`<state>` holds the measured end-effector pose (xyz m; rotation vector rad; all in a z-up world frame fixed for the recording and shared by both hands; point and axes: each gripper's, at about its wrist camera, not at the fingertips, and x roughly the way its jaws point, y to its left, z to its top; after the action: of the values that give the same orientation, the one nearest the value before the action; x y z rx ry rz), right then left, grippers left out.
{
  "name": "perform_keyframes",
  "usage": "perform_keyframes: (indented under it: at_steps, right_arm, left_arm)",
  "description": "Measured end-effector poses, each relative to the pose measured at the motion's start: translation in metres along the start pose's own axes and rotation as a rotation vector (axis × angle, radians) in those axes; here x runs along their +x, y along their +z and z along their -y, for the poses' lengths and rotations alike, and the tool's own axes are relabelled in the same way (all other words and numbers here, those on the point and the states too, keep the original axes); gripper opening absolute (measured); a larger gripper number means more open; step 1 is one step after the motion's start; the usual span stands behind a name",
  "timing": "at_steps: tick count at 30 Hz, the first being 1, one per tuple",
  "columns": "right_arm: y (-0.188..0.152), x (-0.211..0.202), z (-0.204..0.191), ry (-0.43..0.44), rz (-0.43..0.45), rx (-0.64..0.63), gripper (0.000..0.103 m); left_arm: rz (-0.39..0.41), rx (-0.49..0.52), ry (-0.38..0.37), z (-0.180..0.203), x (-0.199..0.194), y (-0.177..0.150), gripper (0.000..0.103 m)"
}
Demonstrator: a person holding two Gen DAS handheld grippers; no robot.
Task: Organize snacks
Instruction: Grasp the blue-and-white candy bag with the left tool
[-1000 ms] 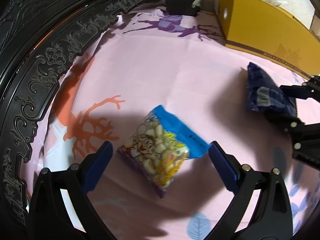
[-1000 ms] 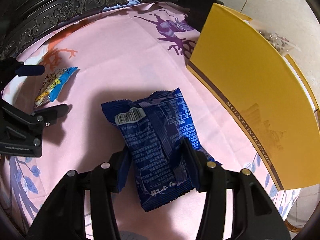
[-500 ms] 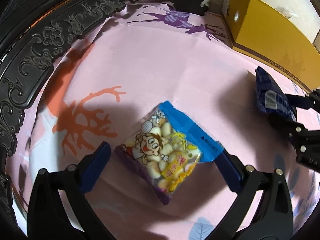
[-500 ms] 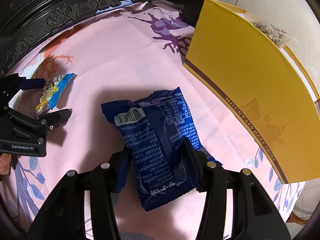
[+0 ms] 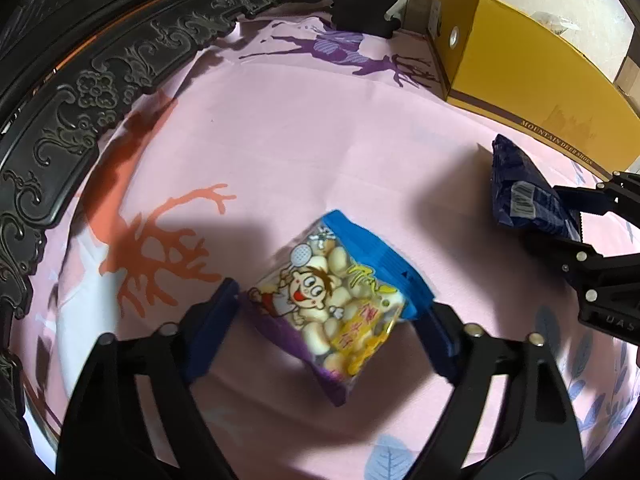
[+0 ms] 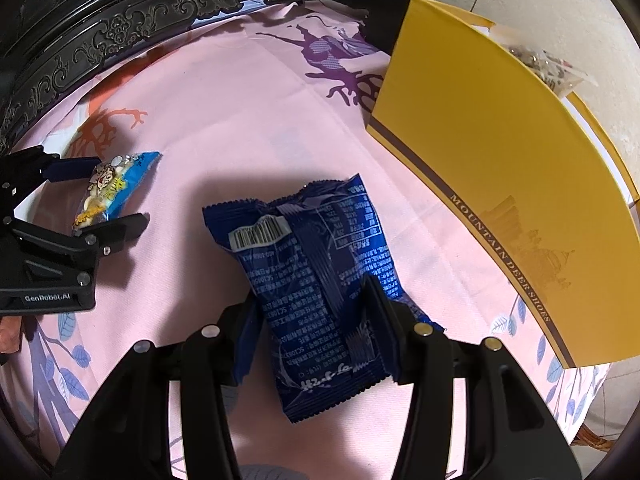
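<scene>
both packets are gripped but neither looks stowed: right gripper [image 6: 316, 316] pinches the dark blue snack packet [image 6: 312, 268]; left gripper [image 5: 332, 320] clamps the cartoon puff packet [image 5: 336, 304]. yellow shoe box [image 6: 492, 184] at 2 o'clock awaits.

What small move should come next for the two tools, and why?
Probably lift both packets and carry them toward the yellow box. The right tool is shut on the dark blue packet, and the left tool looks closed against the cartoon snack bag; both packets seem to lie on the pink cloth.
</scene>
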<state>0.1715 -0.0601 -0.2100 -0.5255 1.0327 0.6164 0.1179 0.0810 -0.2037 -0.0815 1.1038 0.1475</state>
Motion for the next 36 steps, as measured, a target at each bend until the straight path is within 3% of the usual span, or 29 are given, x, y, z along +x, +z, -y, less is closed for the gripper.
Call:
perform_keyframes:
  at_steps: [1,7,25,36]
  right_arm:
    - [0.000,0.000,0.000,0.001,0.000,0.001,0.051]
    - [0.000,0.000,0.001,0.005,0.003,0.003,0.051]
    - [-0.020,-0.015,0.009,-0.028,0.025,0.028,0.043]
    - [-0.038,-0.053,0.038,-0.060,0.090,0.167,0.029]
  left_arm:
    - [0.002,-0.001,0.000,0.000,-0.001,0.000,0.075]
    - [0.008,-0.006,0.007,0.002,-0.006,0.000,0.070]
    - [0.024,0.040,-0.035,0.023,-0.010,0.000,0.063]
    - [0.160,0.060,-0.090,0.040,-0.058,0.032,0.063]
